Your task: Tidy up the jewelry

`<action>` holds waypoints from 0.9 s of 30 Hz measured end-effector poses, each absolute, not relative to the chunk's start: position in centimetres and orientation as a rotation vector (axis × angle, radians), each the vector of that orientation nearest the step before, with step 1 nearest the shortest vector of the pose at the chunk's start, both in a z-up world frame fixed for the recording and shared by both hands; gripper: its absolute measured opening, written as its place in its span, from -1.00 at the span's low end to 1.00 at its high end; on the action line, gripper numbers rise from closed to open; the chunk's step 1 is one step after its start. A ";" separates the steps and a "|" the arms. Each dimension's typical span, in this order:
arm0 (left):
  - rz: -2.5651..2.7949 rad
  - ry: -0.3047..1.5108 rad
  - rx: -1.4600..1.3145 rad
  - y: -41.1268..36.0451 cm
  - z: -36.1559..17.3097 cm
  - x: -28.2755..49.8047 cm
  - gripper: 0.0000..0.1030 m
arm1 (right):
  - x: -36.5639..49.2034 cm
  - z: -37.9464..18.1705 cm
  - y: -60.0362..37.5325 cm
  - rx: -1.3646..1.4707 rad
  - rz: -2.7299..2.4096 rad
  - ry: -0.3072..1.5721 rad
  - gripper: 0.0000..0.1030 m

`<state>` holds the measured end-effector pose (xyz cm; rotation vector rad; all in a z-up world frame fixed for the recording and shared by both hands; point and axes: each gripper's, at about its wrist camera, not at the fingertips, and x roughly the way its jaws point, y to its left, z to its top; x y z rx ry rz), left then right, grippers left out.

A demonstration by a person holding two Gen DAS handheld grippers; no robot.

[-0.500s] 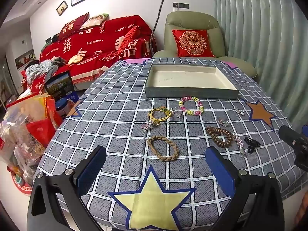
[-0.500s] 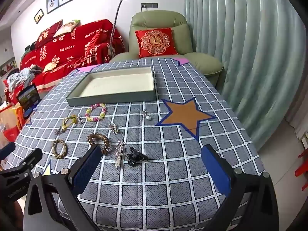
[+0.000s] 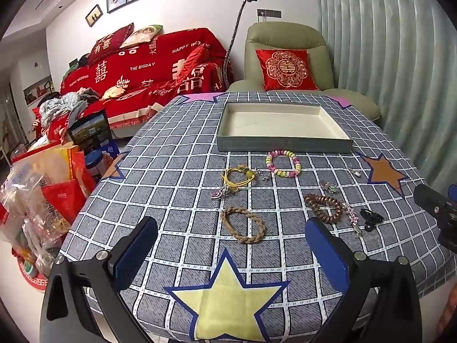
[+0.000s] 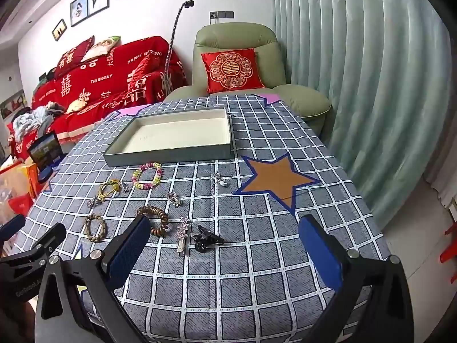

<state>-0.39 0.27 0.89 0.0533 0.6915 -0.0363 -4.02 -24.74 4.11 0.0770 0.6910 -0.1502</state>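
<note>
The tray (image 3: 282,145) is lying flat at the table's (image 4: 257,271) far side, its long axis running left to right, and the bracelets (image 3: 242,224) are lying just in front of it. Both the left gripper (image 3: 231,253) and the right gripper (image 4: 225,245) are hanging above the near edge with fingers wide apart, holding nothing.

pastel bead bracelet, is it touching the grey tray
Apart. The right wrist view shows a strip of checked cloth between the pastel bead bracelet and the near wall of the shallow grey tray.
</note>
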 end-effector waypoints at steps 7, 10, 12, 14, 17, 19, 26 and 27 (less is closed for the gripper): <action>-0.031 0.689 0.050 0.2 1.0 -0.5 1.00 | -4.1 4.1 -25.0 0.081 -0.149 0.687 1.00; -0.032 0.691 0.047 0.2 1.1 -0.5 1.00 | -4.1 4.2 -25.0 0.082 -0.150 0.684 1.00; -0.032 0.692 0.045 0.4 1.0 -0.5 1.00 | -4.1 4.2 -25.0 0.083 -0.149 0.685 1.00; -0.032 0.692 0.046 0.4 1.0 -0.5 1.00 | -4.1 4.2 -24.9 0.081 -0.150 0.684 1.00; -0.030 0.692 0.044 0.6 1.0 -0.6 1.00 | -4.1 4.1 -25.0 0.082 -0.150 0.683 1.00; -0.030 0.692 0.045 0.5 1.0 -0.6 1.00 | -4.1 4.2 -24.8 0.082 -0.149 0.681 1.00; -0.029 0.696 0.045 0.7 0.9 -0.5 1.00 | -4.1 4.3 -24.6 0.083 -0.145 0.678 1.00; -0.029 0.696 0.045 0.7 0.9 -0.5 1.00 | -4.1 4.3 -24.6 0.083 -0.145 0.679 1.00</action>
